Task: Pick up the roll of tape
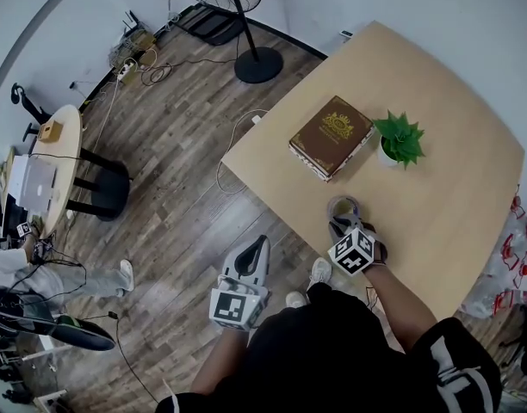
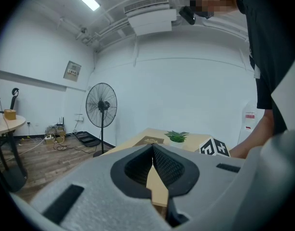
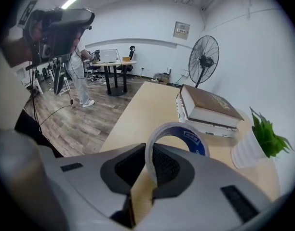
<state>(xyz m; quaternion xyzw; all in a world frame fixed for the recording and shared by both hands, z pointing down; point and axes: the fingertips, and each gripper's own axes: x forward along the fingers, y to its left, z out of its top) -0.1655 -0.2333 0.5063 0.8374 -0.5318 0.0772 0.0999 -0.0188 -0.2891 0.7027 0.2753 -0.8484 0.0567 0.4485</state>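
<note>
Tape (image 1: 344,206) (image 3: 192,141): grey roll with a blue inner face, over the near part of the table, on the person's side of the book and plant and apart from both.
Table (image 1: 453,170): pale wood top. Whether the tape rests on it or hangs just clear cannot be told.
Right gripper (image 1: 341,227) (image 3: 150,150): angled down at the table, jaws clamped on the tape's near wall, with one pad outside the ring and the other inside its hole.
Left gripper (image 1: 260,243) (image 2: 152,150): held off the table's near left edge, over the floor, roughly level. Its jaws are together with nothing between them.
Book (image 1: 331,136) (image 3: 207,105): brown with a gold-patterned cover, lying flat beyond the tape. Its white page edges face the right gripper.
Plant (image 1: 399,138) (image 3: 263,134): small and green, in a white pot, just beside the book's right end.
Fan (image 1: 238,24) (image 3: 204,61): black pedestal type, standing on the floor past the table's far left corner.
Floor (image 1: 177,170): wood planks, with cables trailing along the wall.
Round table (image 1: 61,157): at the far left, well apart, with a laptop on it.
</note>
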